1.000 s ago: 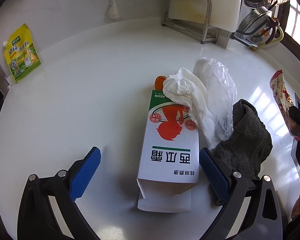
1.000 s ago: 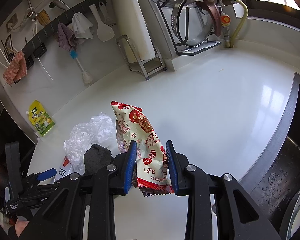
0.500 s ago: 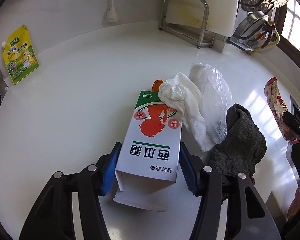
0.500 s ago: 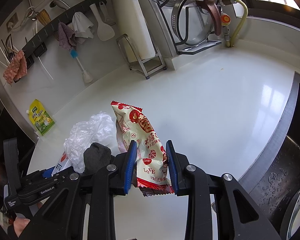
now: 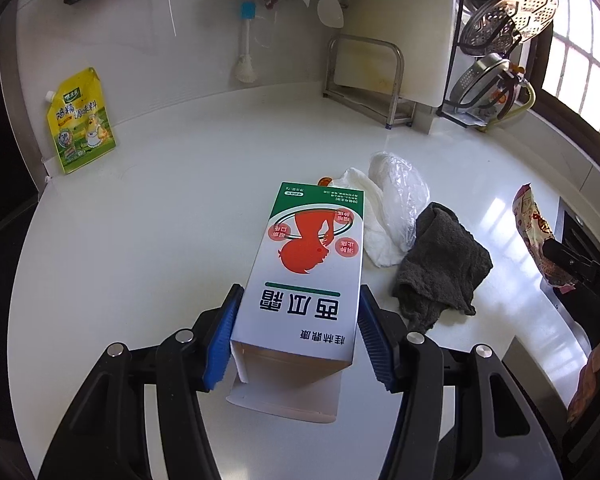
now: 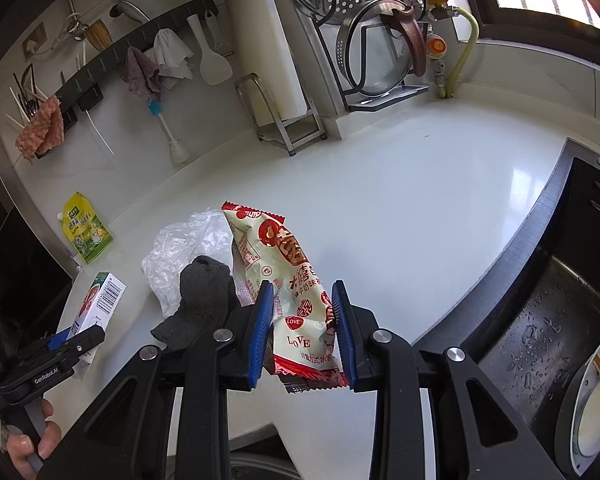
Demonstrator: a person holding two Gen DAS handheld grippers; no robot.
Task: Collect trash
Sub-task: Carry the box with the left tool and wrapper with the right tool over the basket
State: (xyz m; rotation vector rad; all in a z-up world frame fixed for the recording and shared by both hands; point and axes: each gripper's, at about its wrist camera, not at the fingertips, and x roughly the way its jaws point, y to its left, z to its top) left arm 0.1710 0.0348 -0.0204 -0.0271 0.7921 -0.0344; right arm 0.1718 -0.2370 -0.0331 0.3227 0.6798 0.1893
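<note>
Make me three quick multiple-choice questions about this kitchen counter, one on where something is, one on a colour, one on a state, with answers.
1. Where is the yellow pouch?
A. in the sink
B. at the counter's back edge by the wall
C. on the grey cloth

2. What colour are the pads of the left hand-held gripper?
A. blue
B. red
C. green

3. What state is the white carton in?
A. standing sealed
B. crushed flat
C. gripped, near end open

Answers:
1 B, it leans there, far from the grey cloth.
2 A, both pads show blue.
3 C, the pads press its sides and a flap hangs open.

The right hand-held gripper holds the snack wrapper.
</note>
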